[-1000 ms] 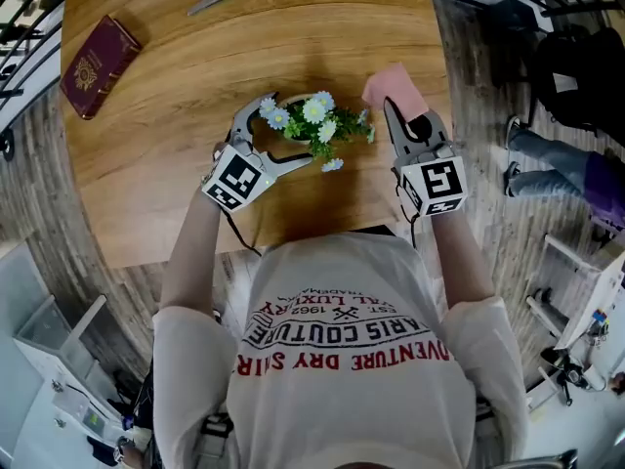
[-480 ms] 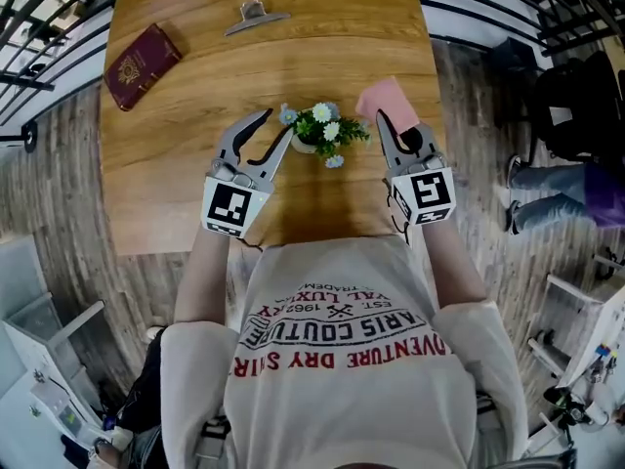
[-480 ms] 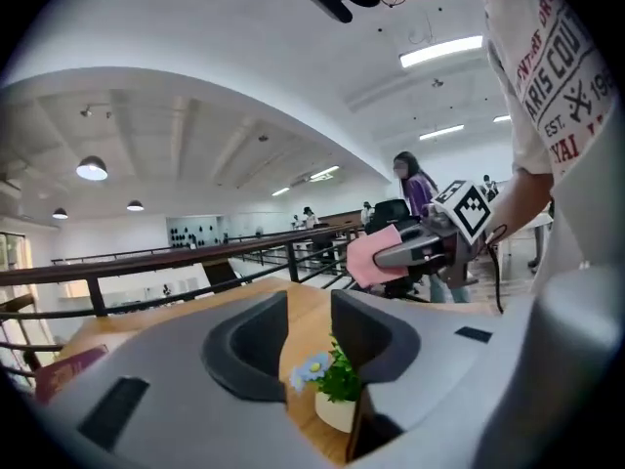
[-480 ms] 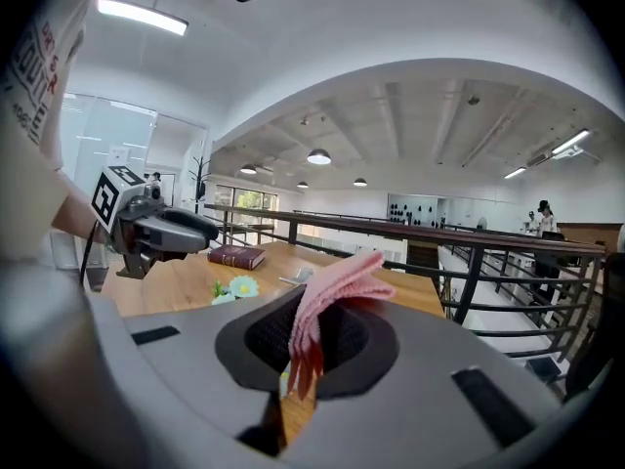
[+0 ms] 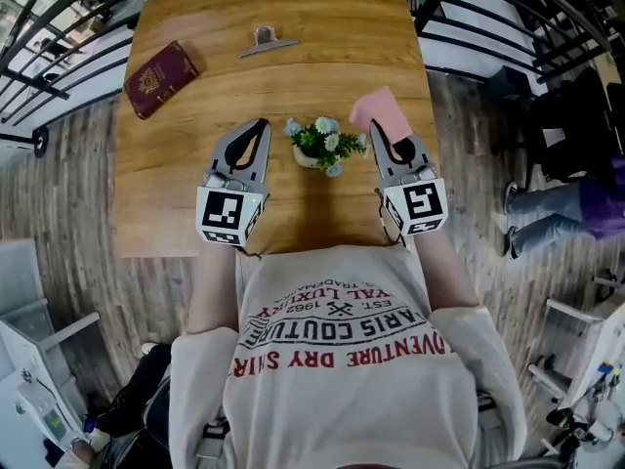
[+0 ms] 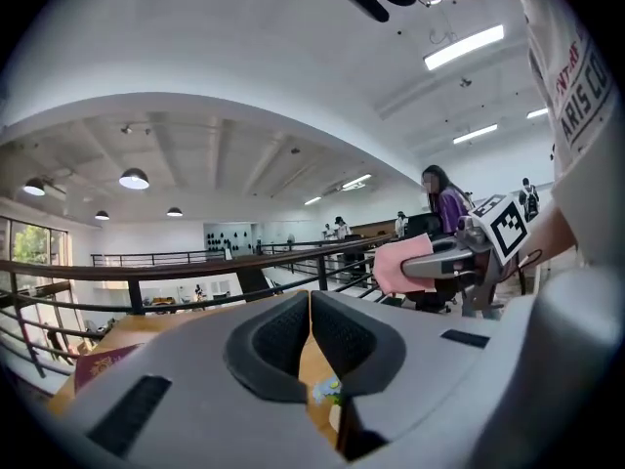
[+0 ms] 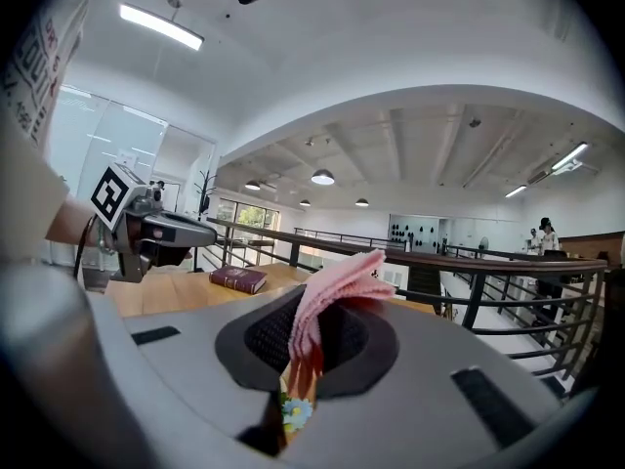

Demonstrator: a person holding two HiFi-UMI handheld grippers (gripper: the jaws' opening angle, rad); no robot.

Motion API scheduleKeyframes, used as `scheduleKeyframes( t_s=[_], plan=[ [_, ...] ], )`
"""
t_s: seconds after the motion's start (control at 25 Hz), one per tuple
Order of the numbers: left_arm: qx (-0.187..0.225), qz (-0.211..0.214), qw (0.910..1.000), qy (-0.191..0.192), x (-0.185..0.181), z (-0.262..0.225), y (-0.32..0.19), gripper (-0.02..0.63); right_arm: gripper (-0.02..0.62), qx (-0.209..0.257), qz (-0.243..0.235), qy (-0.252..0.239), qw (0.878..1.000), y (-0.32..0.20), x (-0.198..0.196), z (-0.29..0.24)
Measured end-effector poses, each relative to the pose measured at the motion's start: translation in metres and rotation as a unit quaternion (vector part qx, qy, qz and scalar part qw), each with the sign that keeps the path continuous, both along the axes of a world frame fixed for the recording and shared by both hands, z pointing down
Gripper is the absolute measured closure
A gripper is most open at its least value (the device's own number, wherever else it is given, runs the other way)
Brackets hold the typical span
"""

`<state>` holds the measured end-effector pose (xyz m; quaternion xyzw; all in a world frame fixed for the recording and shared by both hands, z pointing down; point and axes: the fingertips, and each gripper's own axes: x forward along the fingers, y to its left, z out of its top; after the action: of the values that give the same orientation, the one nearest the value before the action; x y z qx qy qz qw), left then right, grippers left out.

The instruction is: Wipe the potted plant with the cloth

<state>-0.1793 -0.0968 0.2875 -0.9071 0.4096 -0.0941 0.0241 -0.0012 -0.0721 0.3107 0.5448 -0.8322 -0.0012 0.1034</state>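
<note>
The potted plant [image 5: 319,145], a small white pot of green leaves with white and blue flowers, stands on the wooden table [image 5: 195,193] between my two grippers. My left gripper [image 5: 260,125] is raised to the plant's left, pointing nearly level, and is shut with nothing between its pads [image 6: 311,296]. A flower [image 6: 328,391] peeks out below the jaws. My right gripper [image 5: 376,133] hovers at the plant's right, shut on the folded pink cloth [image 5: 381,113]. The cloth [image 7: 337,291] stands up out of the jaws. Neither gripper touches the plant.
A maroon book [image 5: 161,78] lies at the table's far left and a metal clip [image 5: 267,41] at the far middle. Black railings [image 5: 459,8] run behind and beside the table. A person's legs [image 5: 547,198] show at the right on the plank floor.
The left gripper, earlier open around the pot, has pulled away to the left, risen and shut empty. The right gripper has risen with the cloth. The plant stays put.
</note>
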Motion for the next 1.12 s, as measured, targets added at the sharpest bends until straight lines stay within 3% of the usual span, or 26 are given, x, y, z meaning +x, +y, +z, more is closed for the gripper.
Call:
scheduleKeyframes(
  t_s=[0.12,0.36,0.92,1.12],
  plan=[
    [0.000,-0.009,0.9998,0.020,-0.003,-0.007,0.002,0.583,0.560,0.008,0.003,-0.002,1.000,0.003,-0.001,-0.006],
    [-0.009,-0.025,0.9995,0.017,-0.004,-0.004,0.006,0.583,0.560,0.011,-0.004,-0.001,1.000,0.007,-0.003,-0.010],
    [-0.014,-0.025,0.9996,-0.001,-0.004,-0.006,0.009,0.583,0.560,-0.009,0.002,-0.010,1.000,0.009,0.005,-0.003],
    [-0.014,-0.001,0.9999,0.000,0.003,-0.008,0.013,0.583,0.560,-0.008,0.005,-0.003,1.000,0.008,0.006,-0.003]
  ],
)
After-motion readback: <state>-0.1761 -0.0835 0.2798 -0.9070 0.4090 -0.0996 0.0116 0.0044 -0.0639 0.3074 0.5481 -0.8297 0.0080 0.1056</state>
